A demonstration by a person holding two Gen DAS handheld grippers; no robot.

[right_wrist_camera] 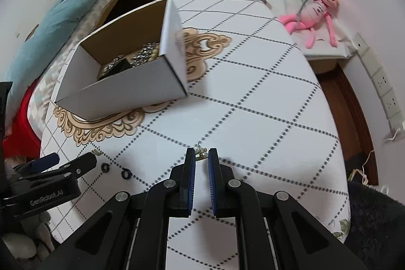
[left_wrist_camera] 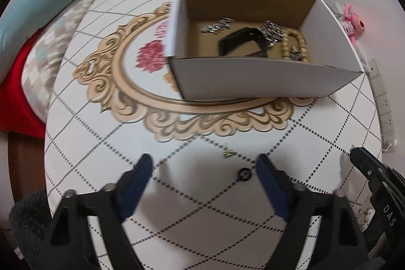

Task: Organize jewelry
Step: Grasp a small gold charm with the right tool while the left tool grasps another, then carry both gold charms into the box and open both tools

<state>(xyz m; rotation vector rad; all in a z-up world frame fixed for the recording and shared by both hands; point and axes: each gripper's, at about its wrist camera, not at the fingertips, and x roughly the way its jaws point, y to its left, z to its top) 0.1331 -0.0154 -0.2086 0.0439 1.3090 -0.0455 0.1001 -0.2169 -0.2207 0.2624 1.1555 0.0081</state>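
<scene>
The right tongs (right_wrist_camera: pixel 201 156) are pressed nearly together, pinching a small metallic earring (right_wrist_camera: pixel 200 153) between their blue tips, just above the surface (right_wrist_camera: pixel 253 92). The left tongs (left_wrist_camera: pixel 203 166) stand spread, with nothing between the pads; a small black ring (left_wrist_camera: pixel 244 173) lies on the surface just inside their right finger, and a tiny gold piece (left_wrist_camera: pixel 228 153) sits just beyond the tips. The open cardboard box (left_wrist_camera: pixel 253 77), farther back on the surface, holds a black band, silver chains and a bead bracelet.
</scene>
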